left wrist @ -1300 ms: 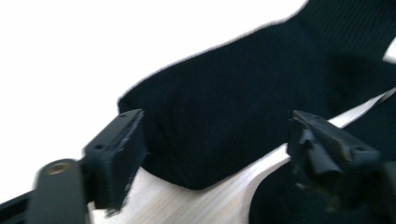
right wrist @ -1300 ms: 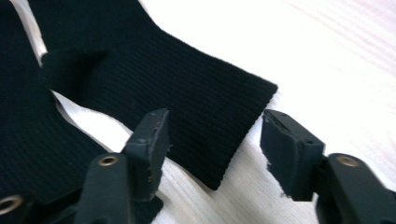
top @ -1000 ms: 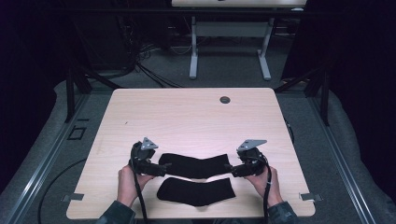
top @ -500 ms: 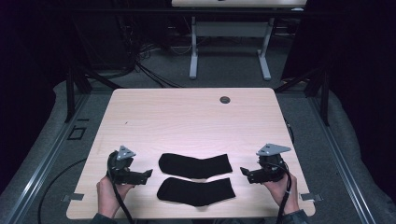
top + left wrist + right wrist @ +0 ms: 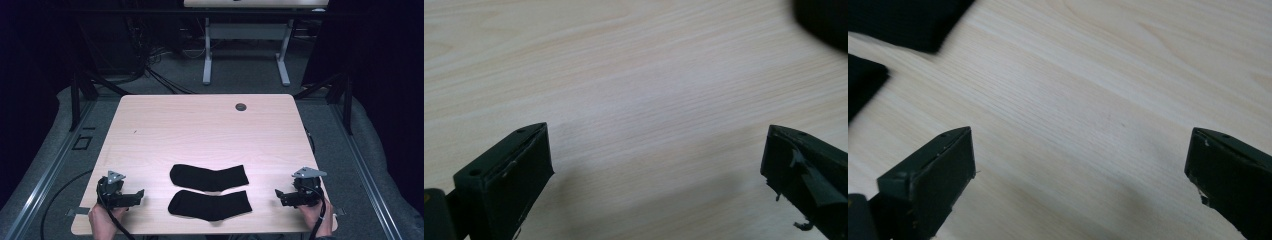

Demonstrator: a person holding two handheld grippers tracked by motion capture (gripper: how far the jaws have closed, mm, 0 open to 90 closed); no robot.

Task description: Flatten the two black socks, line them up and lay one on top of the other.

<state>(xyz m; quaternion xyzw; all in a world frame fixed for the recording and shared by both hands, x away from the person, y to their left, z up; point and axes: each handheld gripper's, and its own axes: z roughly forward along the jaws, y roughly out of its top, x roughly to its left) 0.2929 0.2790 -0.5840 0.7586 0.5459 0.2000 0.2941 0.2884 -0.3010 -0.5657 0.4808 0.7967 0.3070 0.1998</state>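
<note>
Two black socks lie flat near the table's front edge, one sock [image 5: 209, 177] behind the other sock [image 5: 210, 204]. My left gripper [image 5: 141, 194] rests at the front left corner, open, its tips pointing right toward the socks with bare wood between. At the front right my right gripper [image 5: 277, 194] is open too, pointing left and clear of the socks. The left gripper view has a sock's edge [image 5: 824, 22] at the top right. In the right gripper view a sock end [image 5: 908, 20] sits top left and the other sock's end [image 5: 863, 82] at the left edge.
The light wood table [image 5: 205, 130] has a round dark grommet [image 5: 241, 106] near its back edge. A white desk frame [image 5: 245, 50] and cables stand on the floor beyond. A hand [image 5: 102, 225] holds each gripper at the front edge.
Both grippers have let go of the rear sock's ends and drawn outward and back to the front corners. The socks stay flat where they lay.
</note>
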